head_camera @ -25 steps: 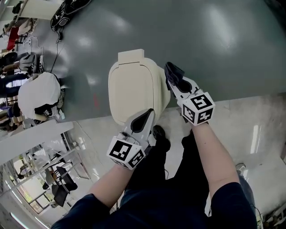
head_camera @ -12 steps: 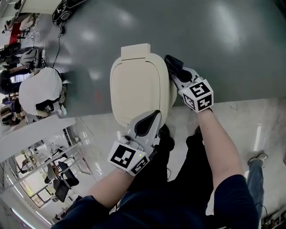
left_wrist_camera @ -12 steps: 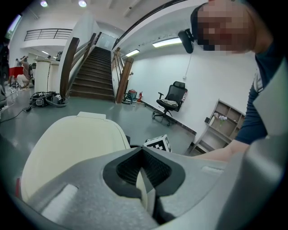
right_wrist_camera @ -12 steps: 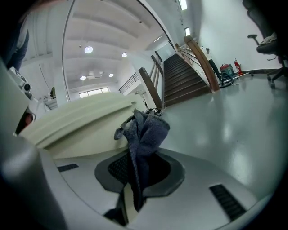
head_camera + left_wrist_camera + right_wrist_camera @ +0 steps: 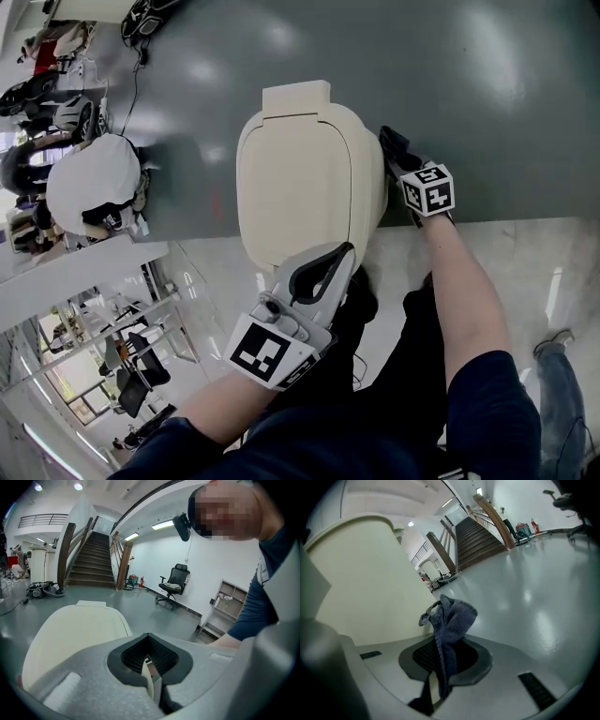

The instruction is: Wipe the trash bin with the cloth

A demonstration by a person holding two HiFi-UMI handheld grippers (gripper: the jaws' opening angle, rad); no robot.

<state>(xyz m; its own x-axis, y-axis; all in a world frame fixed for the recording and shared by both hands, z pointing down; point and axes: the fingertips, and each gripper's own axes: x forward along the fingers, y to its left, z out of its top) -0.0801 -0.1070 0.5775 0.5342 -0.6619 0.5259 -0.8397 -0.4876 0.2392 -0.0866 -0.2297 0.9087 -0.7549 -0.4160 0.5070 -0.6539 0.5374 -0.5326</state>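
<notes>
The cream trash bin (image 5: pixel 305 183) stands on the grey floor with its lid down, right in front of my legs. My left gripper (image 5: pixel 319 274) hovers over the near edge of the lid, jaws shut with nothing held; its own view shows the lid (image 5: pixel 75 634) just ahead of the left gripper (image 5: pixel 149 660). My right gripper (image 5: pixel 397 152) is low beside the bin's right wall. It is shut on a dark blue-grey cloth (image 5: pixel 451 616), which sticks up from the right gripper (image 5: pixel 439 670) close to the bin's curved wall (image 5: pixel 361 583).
A white rounded object (image 5: pixel 89 183) with dark gear around it lies on the floor to the bin's left. Pale glossy flooring (image 5: pixel 525 272) begins at my feet. A staircase (image 5: pixel 91 559) and an office chair (image 5: pixel 172 582) stand farther off.
The right gripper with the cloth has dropped lower along the bin's right side and looks smaller. The left gripper stays over the lid's near edge. The bin now fills more of the head view.
</notes>
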